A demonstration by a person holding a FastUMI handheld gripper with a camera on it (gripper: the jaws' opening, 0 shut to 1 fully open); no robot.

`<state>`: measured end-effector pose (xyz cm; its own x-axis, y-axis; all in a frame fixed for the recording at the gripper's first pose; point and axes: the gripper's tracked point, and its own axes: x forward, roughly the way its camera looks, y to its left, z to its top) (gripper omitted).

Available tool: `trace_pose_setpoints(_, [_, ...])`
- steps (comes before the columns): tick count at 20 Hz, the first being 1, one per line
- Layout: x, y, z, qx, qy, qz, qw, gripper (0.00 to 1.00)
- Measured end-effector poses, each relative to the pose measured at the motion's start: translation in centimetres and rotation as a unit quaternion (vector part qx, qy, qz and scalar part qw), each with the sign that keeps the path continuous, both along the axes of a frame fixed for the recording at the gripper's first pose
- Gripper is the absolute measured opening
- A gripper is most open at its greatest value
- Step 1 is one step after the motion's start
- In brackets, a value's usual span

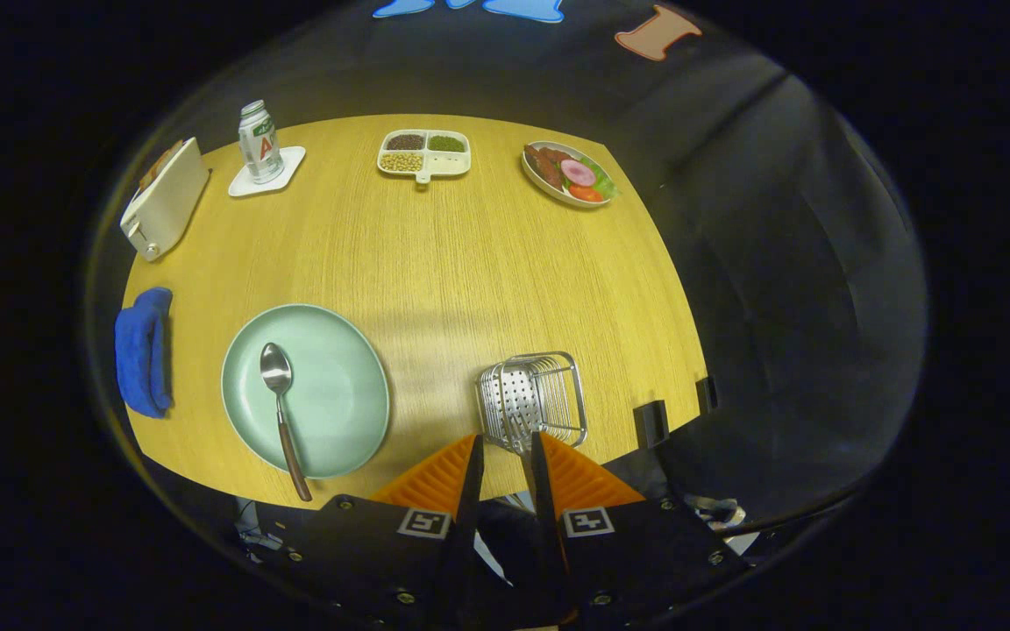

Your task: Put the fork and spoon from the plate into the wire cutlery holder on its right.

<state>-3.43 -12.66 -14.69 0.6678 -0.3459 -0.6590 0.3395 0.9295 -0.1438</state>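
Note:
A pale green plate (pixel 343 412) lies on the wooden table, left of my fingers. On it rests a spoon (pixel 278 386) with a brown handle that sticks out over the plate's near rim. The wire cutlery holder (pixel 533 396) stands to the right of the plate, just ahead of my fingertips. My gripper (pixel 505 449) hovers over the holder's near rim, with its fingers close together on the fork (pixel 515 431). The fork's tines point down into the holder, and its handle is mostly hidden between my fingers.
A blue cloth (pixel 144 350) lies left of the plate. At the far side stand a white toaster (pixel 165 198), a bottle (pixel 260 142) on a coaster, a divided dish (pixel 424 153) of beans and a plate of food (pixel 568 173). Two black clips (pixel 650 422) sit on the table's right edge.

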Motion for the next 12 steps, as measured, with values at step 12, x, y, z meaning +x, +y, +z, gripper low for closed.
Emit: trace_pose_setpoints(12, [2.4, 9.6, -2.1, -0.035, 0.028, 0.119, 0.992, 0.32])
